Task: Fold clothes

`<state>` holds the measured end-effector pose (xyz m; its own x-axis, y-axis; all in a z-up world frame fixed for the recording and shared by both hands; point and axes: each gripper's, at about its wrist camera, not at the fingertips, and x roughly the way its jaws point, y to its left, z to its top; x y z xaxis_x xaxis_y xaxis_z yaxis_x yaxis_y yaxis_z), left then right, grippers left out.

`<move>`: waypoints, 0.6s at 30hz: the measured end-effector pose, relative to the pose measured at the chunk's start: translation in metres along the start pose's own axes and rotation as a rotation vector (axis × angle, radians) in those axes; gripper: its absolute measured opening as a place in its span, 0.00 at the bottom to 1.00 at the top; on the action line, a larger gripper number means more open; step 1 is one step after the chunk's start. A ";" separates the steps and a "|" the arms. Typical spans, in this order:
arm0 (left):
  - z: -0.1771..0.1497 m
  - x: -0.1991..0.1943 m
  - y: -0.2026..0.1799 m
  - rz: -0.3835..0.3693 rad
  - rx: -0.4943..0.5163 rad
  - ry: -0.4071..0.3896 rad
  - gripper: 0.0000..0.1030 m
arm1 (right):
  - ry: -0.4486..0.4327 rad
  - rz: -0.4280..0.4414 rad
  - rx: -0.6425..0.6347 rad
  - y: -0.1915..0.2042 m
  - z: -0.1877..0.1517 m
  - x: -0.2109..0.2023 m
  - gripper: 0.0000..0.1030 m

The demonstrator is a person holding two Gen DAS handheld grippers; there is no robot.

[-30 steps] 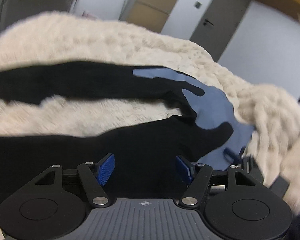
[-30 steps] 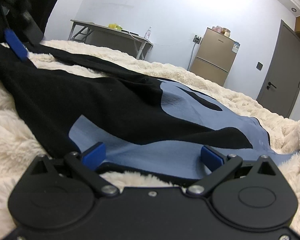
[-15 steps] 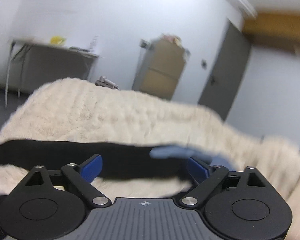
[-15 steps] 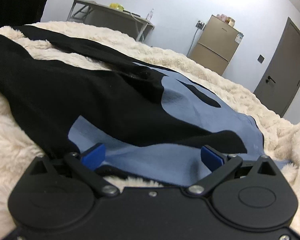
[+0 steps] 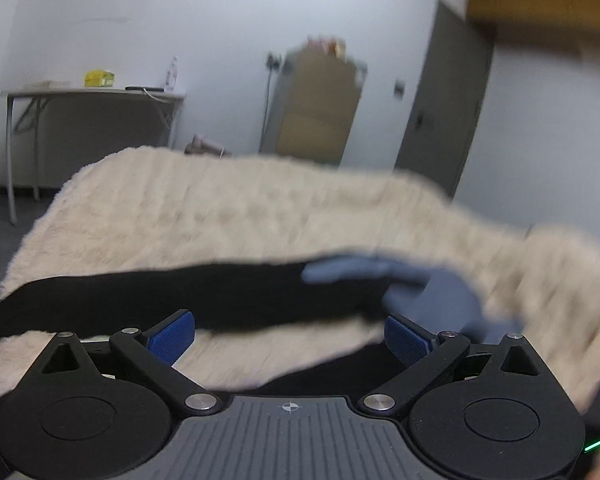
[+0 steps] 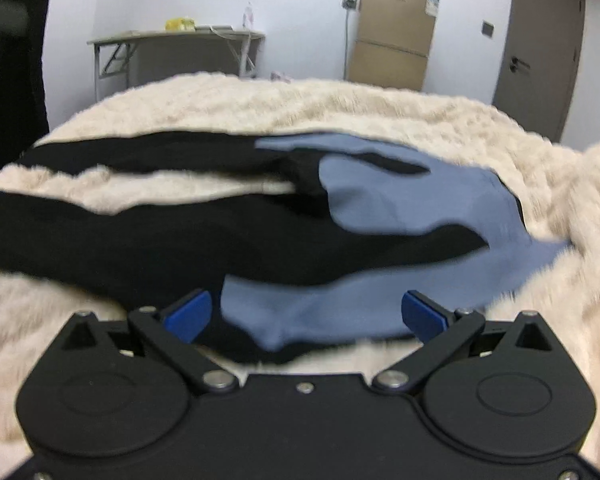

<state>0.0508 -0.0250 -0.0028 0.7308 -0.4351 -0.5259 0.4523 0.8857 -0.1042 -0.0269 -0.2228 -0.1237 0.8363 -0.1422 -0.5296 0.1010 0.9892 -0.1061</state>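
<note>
Black-and-blue garment point(image 6: 228, 236) flat on cream blanket point(image 6: 340, 108); both grippers empty.

Left wrist view is pretty smeared, so the black and blue garment point(image 5: 228, 296) and the fluffy cream blanket point(image 5: 220, 216) have mushy edges, the garment's near part ducks behind the left gripper point(image 5: 288, 338), and the stuff on the far table point(image 5: 96, 94) is too tiny to make out.
</note>
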 end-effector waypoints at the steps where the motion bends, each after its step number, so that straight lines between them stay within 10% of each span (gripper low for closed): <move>1: -0.008 0.009 -0.009 -0.003 0.068 0.056 0.97 | 0.003 -0.007 0.007 -0.001 -0.012 0.001 1.00; 4: -0.033 0.022 -0.021 0.024 0.155 0.124 0.97 | -0.004 -0.012 0.088 -0.009 -0.047 0.004 1.00; 18: -0.049 0.024 0.056 0.049 -0.336 0.139 0.97 | -0.021 0.004 0.071 -0.006 -0.053 0.010 1.00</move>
<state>0.0685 0.0218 -0.0624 0.6605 -0.3855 -0.6443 0.2087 0.9186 -0.3356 -0.0471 -0.2316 -0.1728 0.8477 -0.1384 -0.5121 0.1351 0.9899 -0.0439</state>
